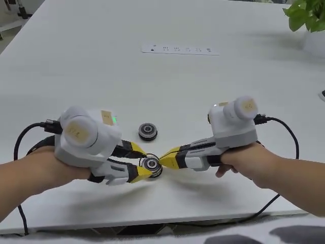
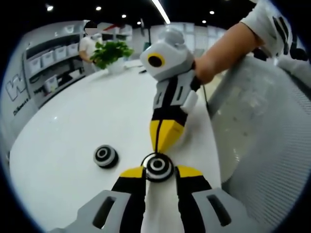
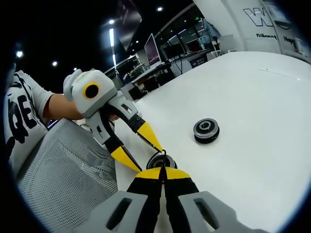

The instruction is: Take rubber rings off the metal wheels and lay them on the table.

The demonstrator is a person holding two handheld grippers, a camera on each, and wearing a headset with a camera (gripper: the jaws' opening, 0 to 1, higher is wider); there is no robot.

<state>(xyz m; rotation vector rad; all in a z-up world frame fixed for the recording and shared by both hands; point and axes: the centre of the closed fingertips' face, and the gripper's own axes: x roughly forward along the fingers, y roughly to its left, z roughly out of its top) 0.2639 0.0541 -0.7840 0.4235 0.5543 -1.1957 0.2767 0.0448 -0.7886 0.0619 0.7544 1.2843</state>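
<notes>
White tabletop (image 1: 203,96). At its near edge, left tongs (image 1: 144,162) clamp a metal wheel (image 1: 151,164) across its sides. Right tongs (image 1: 163,158), pinched shut, meet it nose-on from the opposite side, seemingly nipping the rubber ring (image 2: 171,162). Second wheel (image 1: 148,131) lies beyond, apart.

The left claw (image 1: 147,163) and right claw (image 1: 161,158) are both cased in pale grey, with black jaw arms tipped in yellow. Black cables (image 1: 285,128) are plugged into their backs. A white short sleeve (image 2: 265,24) printed in black is worn.

1 wheel (image 1: 151,164) gripped; other wheel (image 1: 148,131) flat.
</notes>
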